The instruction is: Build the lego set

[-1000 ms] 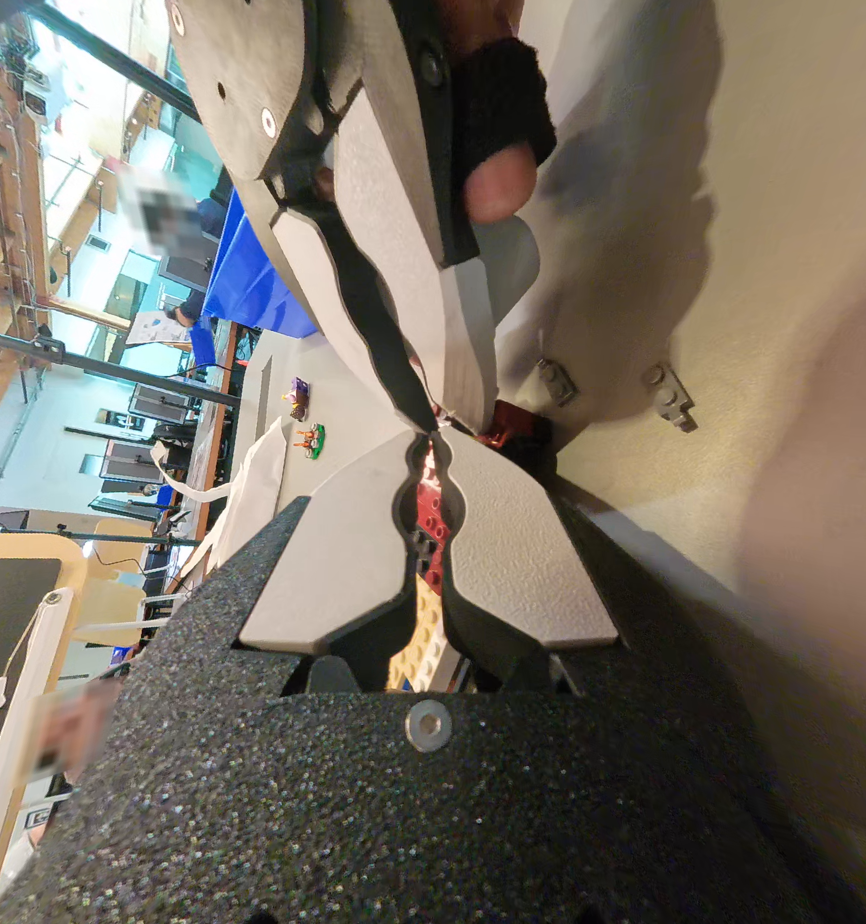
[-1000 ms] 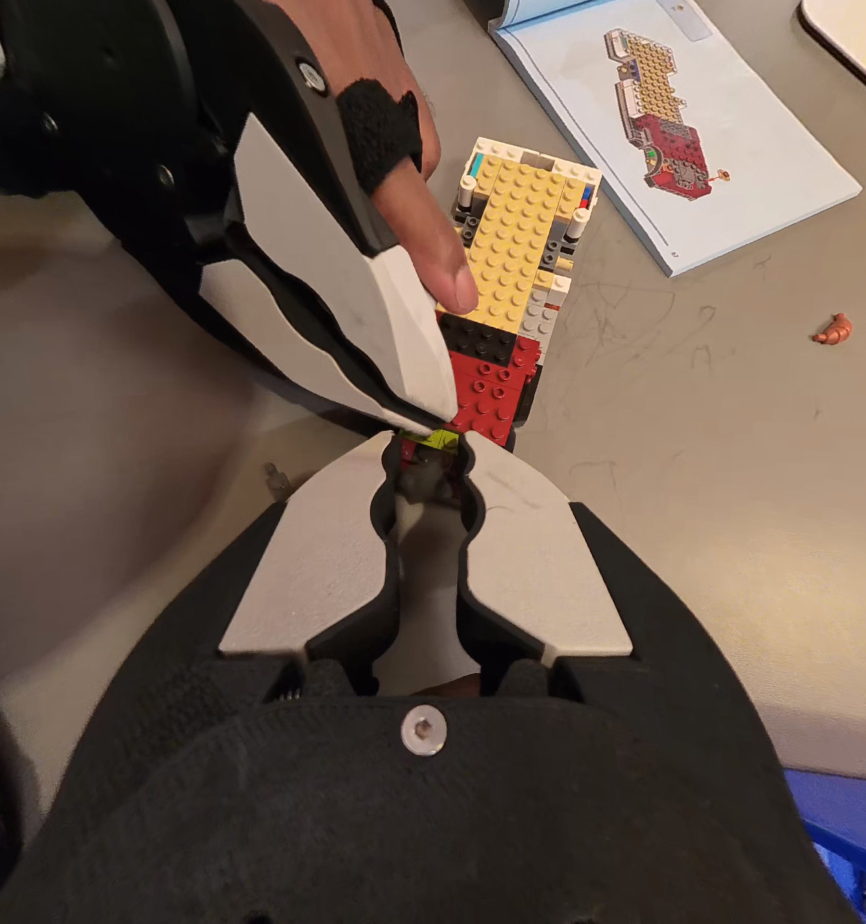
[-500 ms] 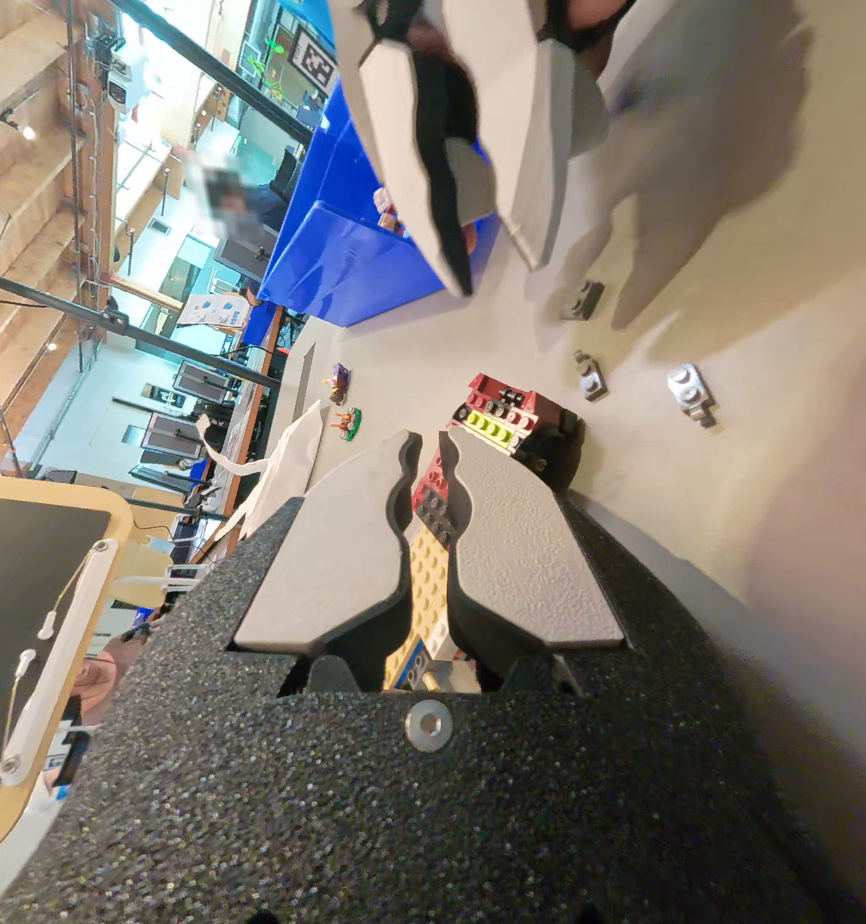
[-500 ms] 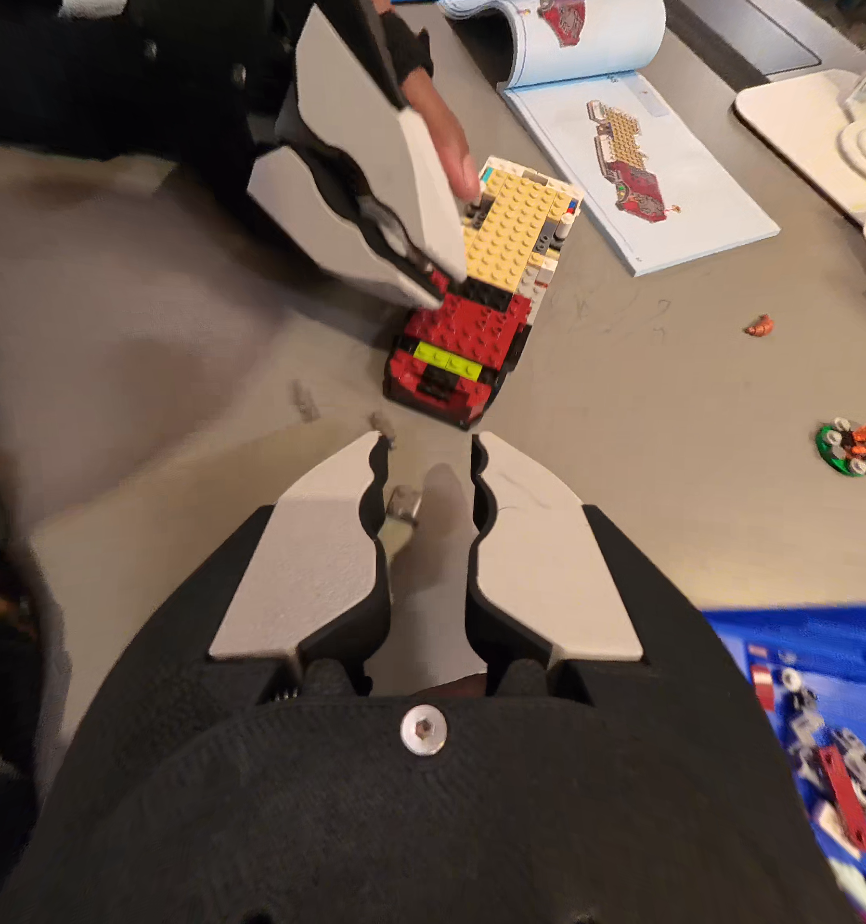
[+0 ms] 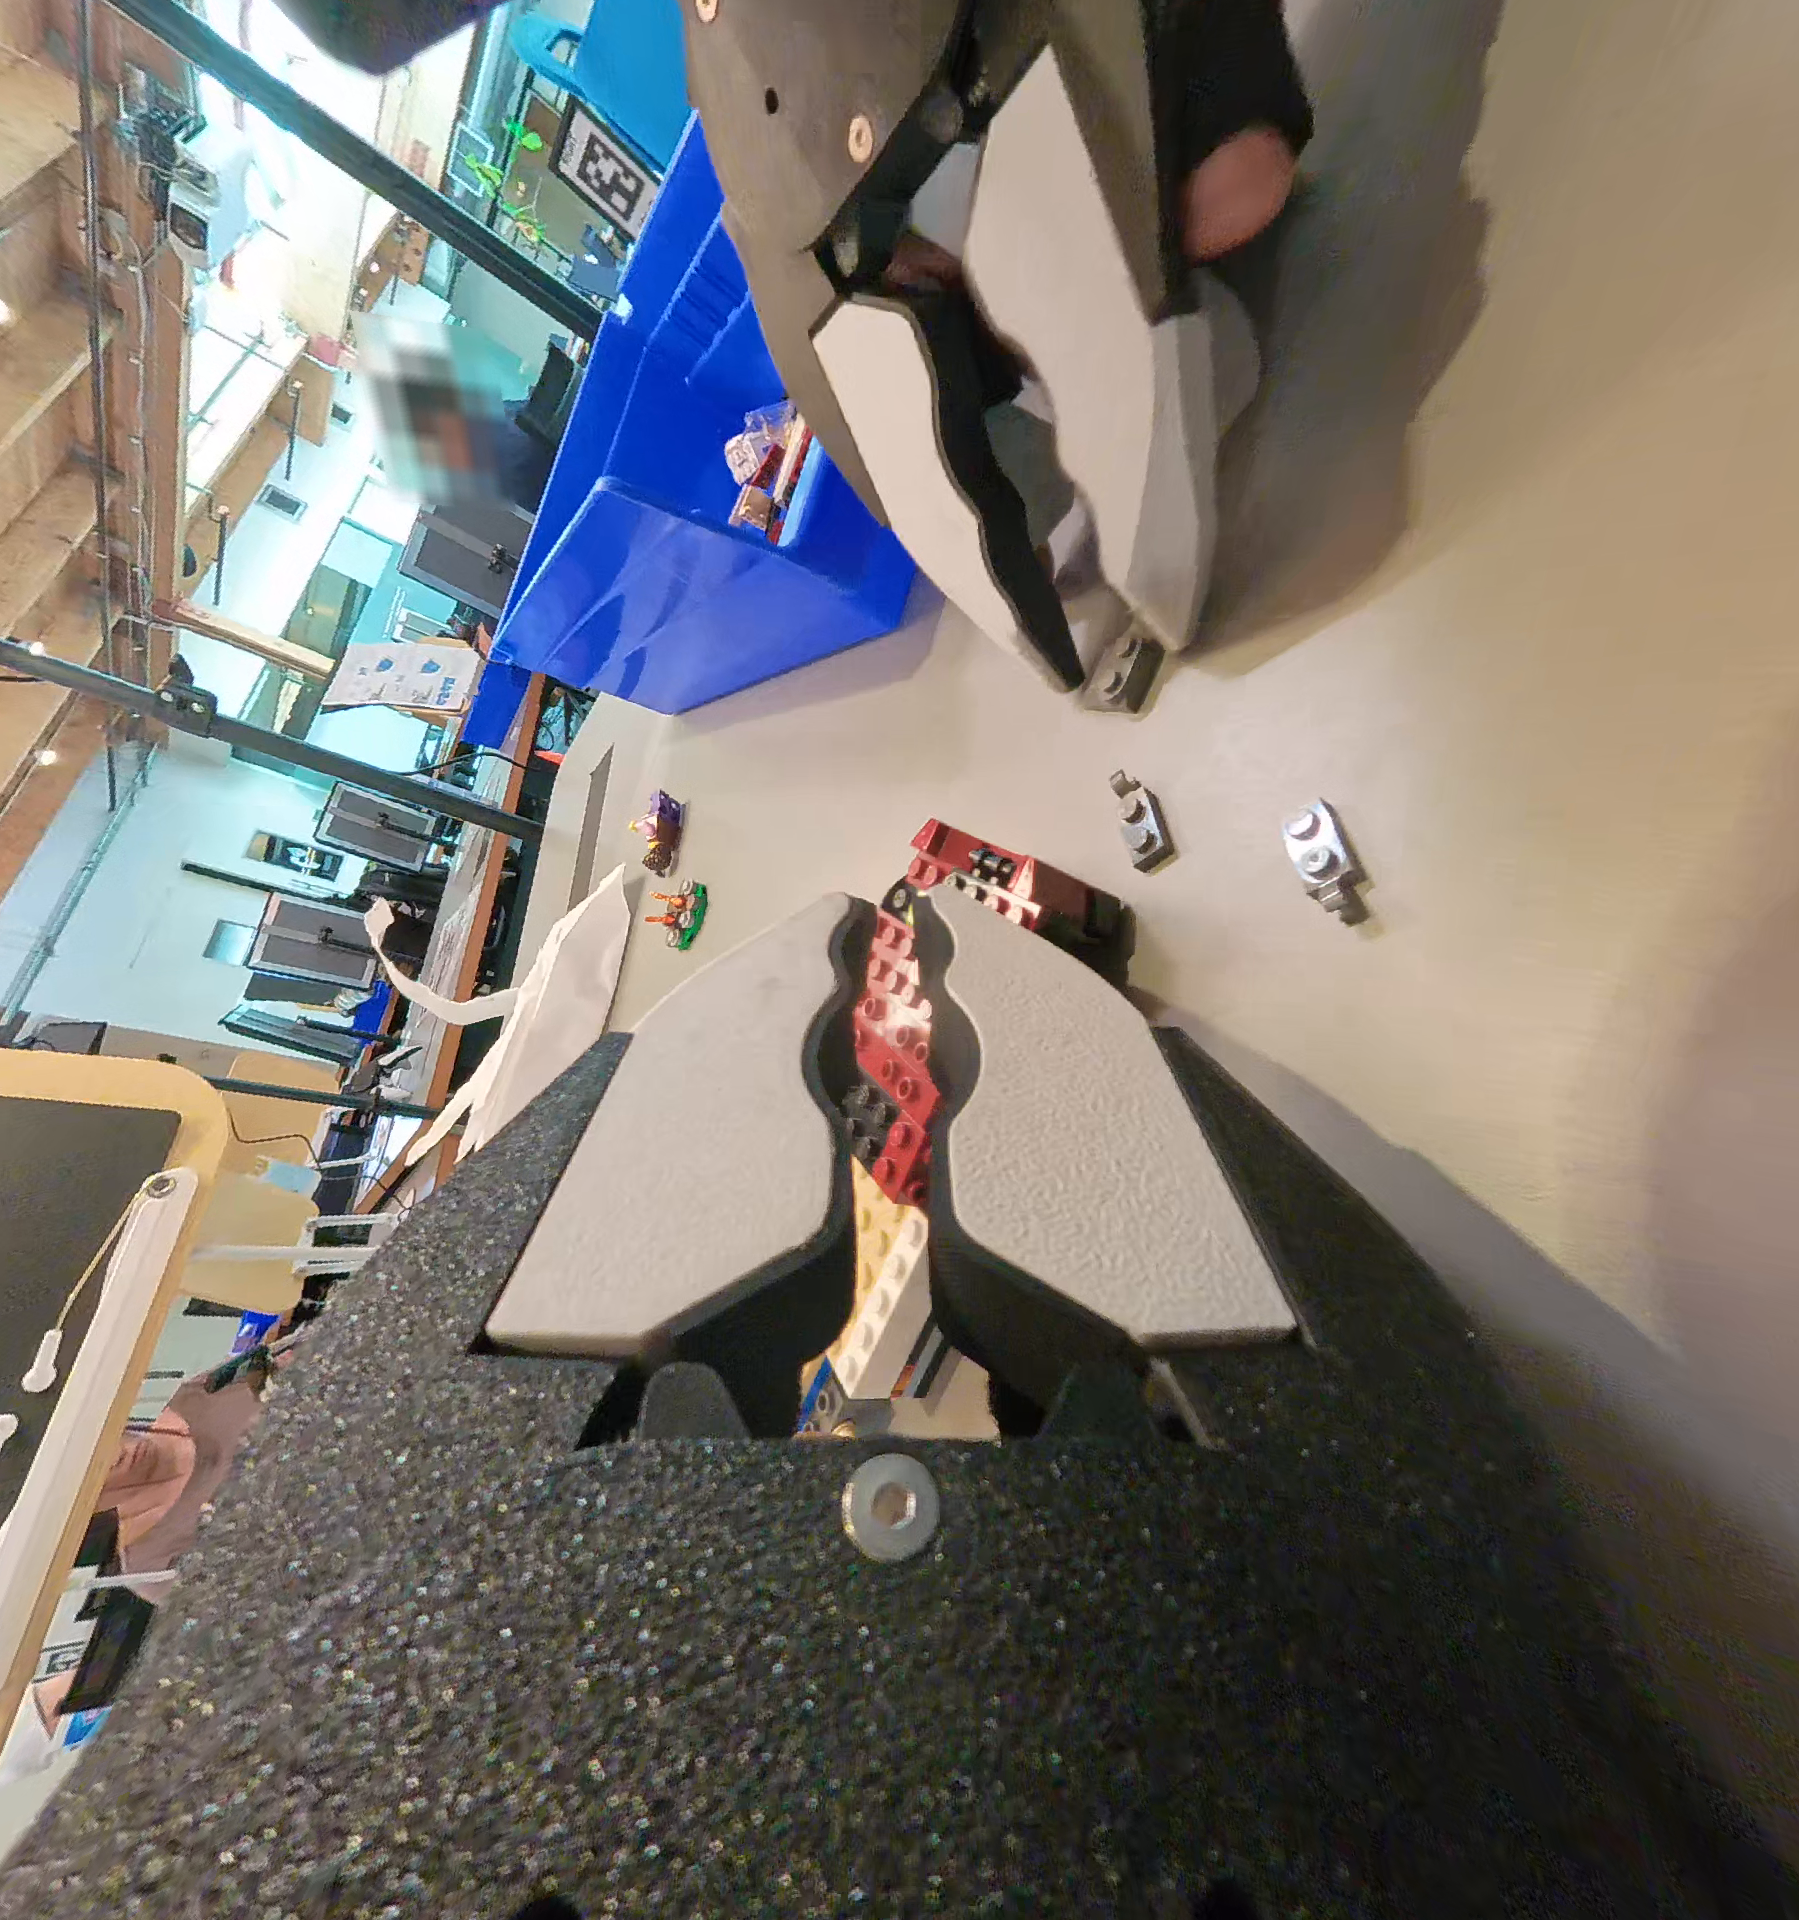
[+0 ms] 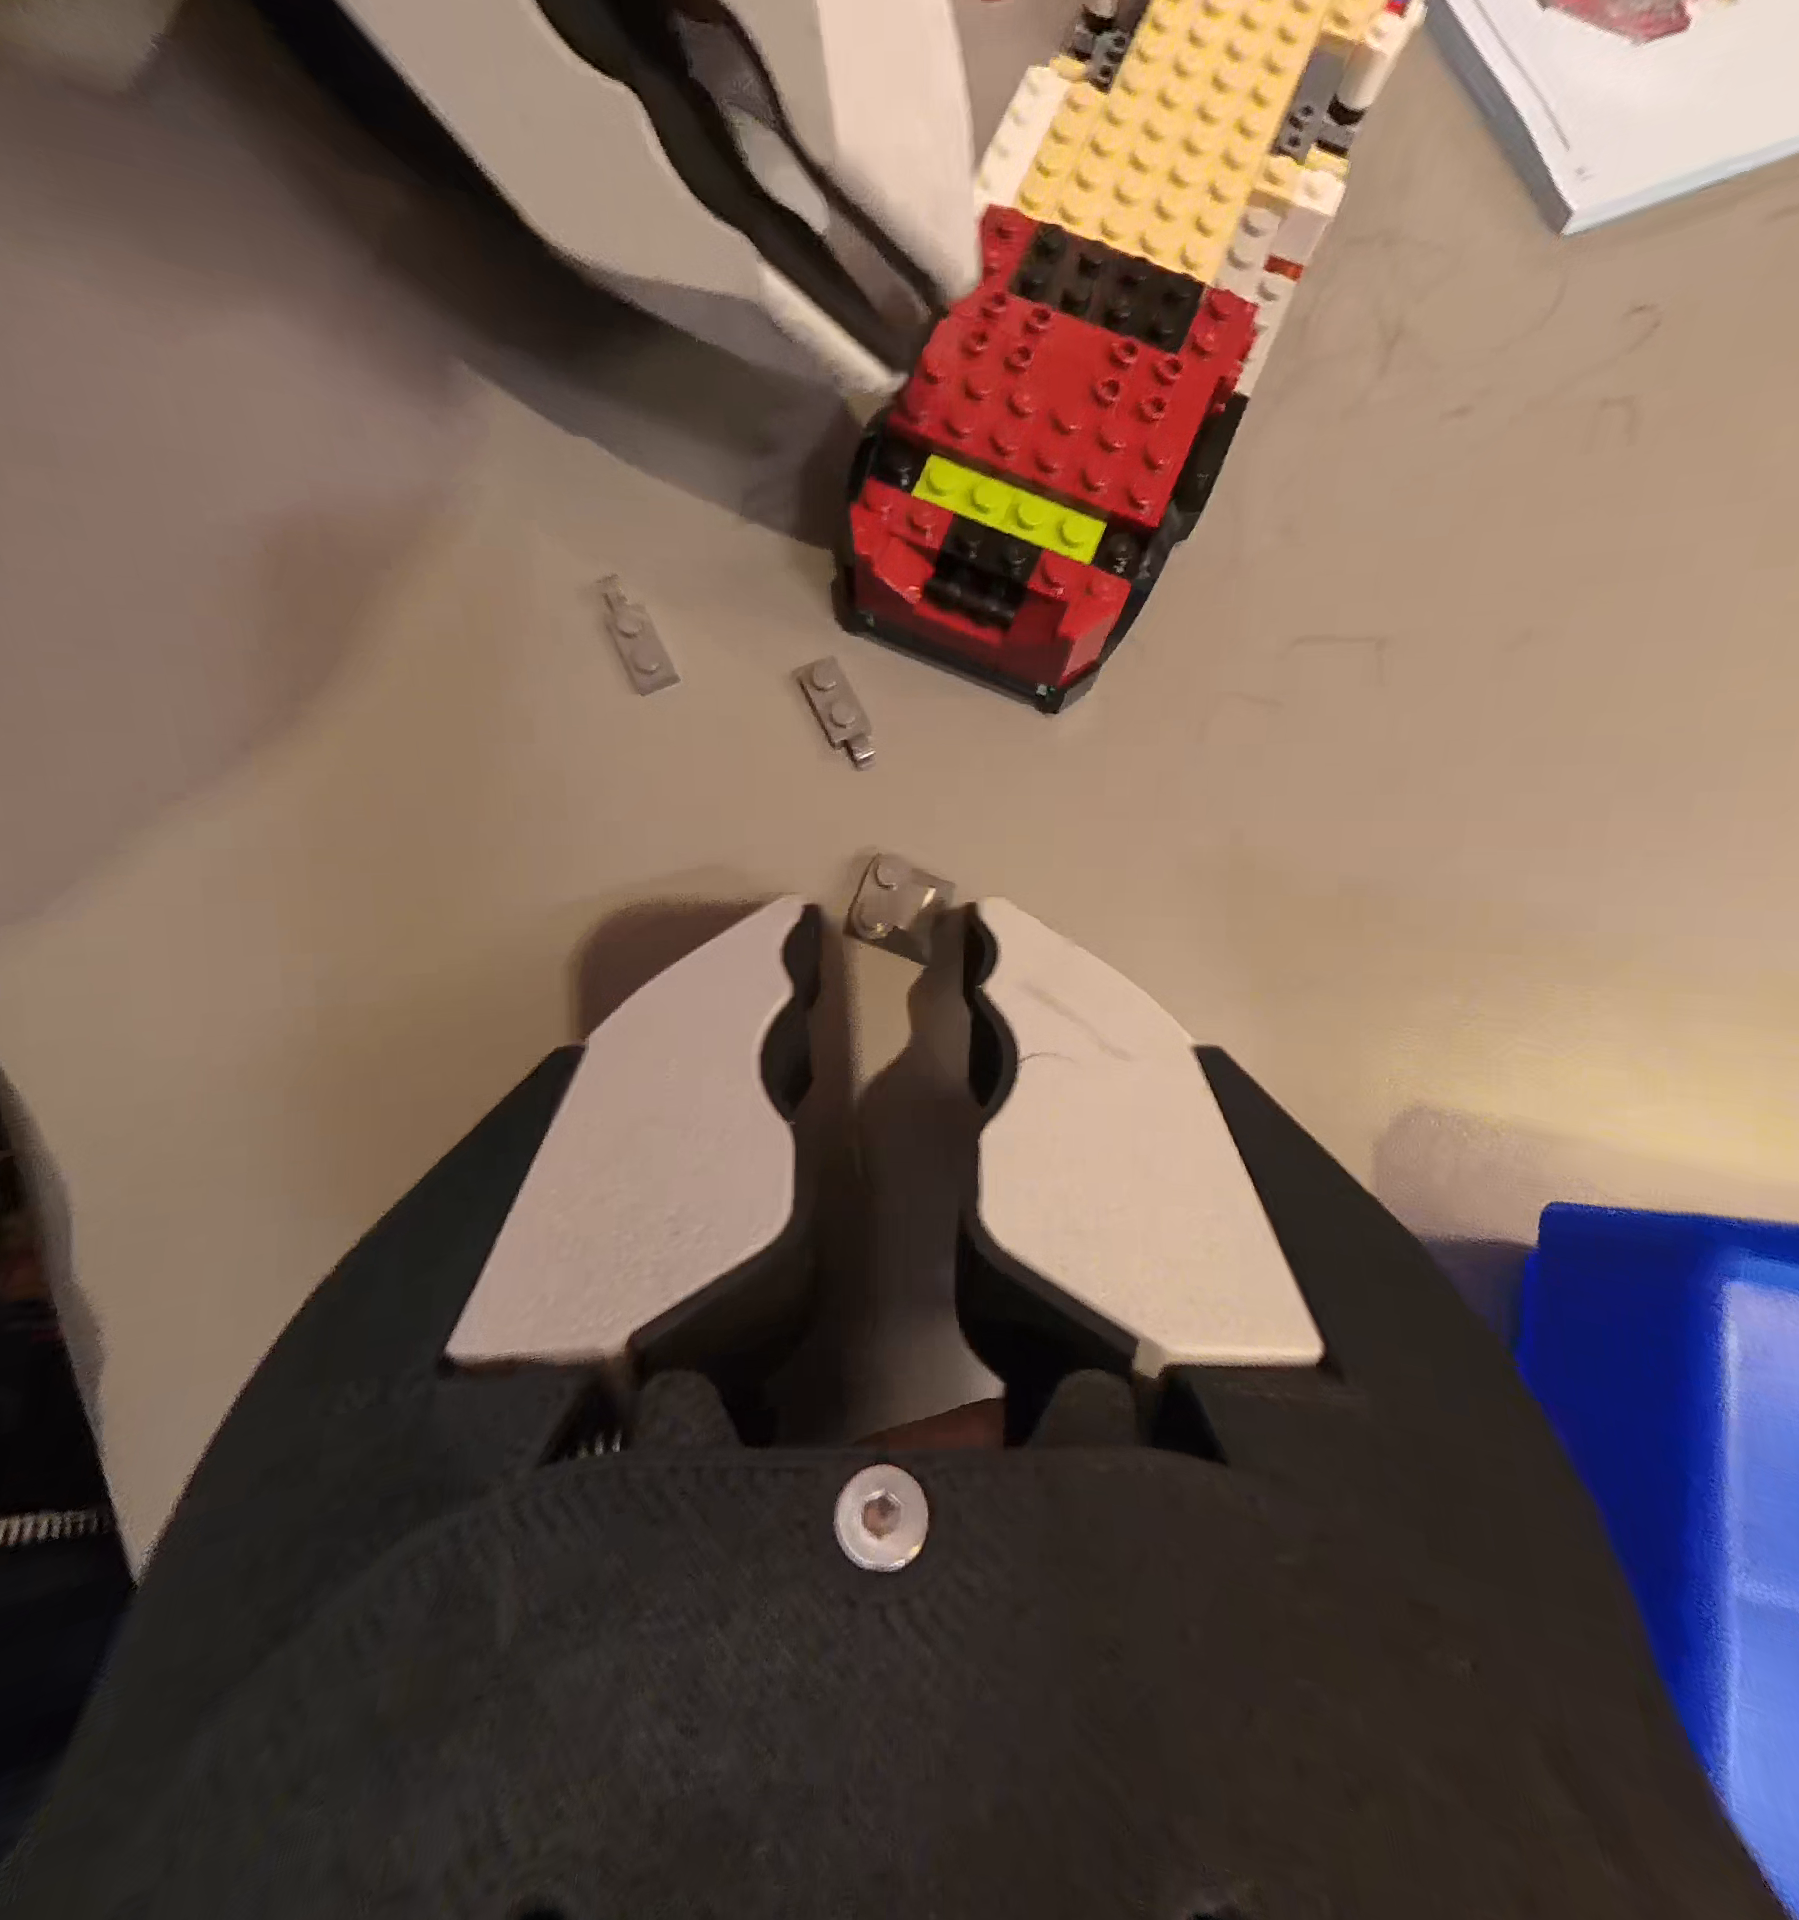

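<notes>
Right gripper (image 6: 890,914): jaws parted over the grey table (image 6: 1394,831), pads pressing on nothing. A small grey plate (image 6: 893,906) lies flat on the table right at the fingertips, in the gap between them and closer to the right-hand tip; whether that tip touches it cannot be told.
Ahead of the right gripper: two more grey plates with clips (image 6: 841,709) and (image 6: 637,646) lie apart on the table, left of the centre line.
Further ahead: a red, black and tan brick car (image 6: 1061,416) with a lime strip sits on the table, its nose toward the right gripper.
Left gripper (image 5: 893,920): jaws a narrow slit apart, hovering over the red part of the brick car, which shows through the slit; no pad visibly presses on it. In the right wrist view its tips lie just beside the car's left flank.
Right of the right gripper: a blue bin (image 6: 1705,1455) of loose parts.
Farthest: an open booklet (image 6: 1653,104) beyond the car.
</notes>
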The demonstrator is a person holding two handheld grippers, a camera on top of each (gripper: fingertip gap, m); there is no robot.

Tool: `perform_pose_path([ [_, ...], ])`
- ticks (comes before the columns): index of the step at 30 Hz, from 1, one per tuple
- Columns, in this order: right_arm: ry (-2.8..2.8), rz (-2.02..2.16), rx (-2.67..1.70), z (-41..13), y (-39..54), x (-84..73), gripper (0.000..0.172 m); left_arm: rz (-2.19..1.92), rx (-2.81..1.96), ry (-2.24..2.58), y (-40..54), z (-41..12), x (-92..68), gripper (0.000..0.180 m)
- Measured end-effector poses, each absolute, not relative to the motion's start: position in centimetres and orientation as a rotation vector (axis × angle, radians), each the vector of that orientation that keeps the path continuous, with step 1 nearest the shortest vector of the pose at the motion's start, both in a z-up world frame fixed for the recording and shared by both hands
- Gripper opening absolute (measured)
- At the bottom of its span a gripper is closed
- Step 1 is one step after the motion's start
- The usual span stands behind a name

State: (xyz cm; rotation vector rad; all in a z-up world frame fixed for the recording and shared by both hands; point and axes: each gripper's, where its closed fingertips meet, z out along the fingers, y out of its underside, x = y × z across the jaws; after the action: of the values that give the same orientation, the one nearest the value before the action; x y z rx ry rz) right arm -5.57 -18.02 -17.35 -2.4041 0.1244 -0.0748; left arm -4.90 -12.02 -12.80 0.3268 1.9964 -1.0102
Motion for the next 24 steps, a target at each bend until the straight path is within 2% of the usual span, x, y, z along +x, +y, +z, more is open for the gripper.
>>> perform_pose_path([
  [1, 0.147, -0.076, -2.407, -17.4, -17.9, -5.5, 0.018, -1.01, 0.33, 2.001, -12.1, -12.9, -5.0, 0.009],
  [8, 0.353, -0.055, -2.286, -16.0, -16.6, -4.9, 0.009, -0.996, 0.339, 2.048, -12.8, -13.6, -5.6, 0.009],
  [20, 0.431, -0.1, -2.158, -13.9, -14.5, -4.6, 0.009, -0.972, 0.299, 2.06, -12.4, -13.8, -5.1, 0.009],
  [24, 0.357, -0.122, -2.219, -14.6, -15.1, -4.8, 0.015, -0.971, 0.286, 2.058, -12.1, -13.7, -5.0, 0.009],
])
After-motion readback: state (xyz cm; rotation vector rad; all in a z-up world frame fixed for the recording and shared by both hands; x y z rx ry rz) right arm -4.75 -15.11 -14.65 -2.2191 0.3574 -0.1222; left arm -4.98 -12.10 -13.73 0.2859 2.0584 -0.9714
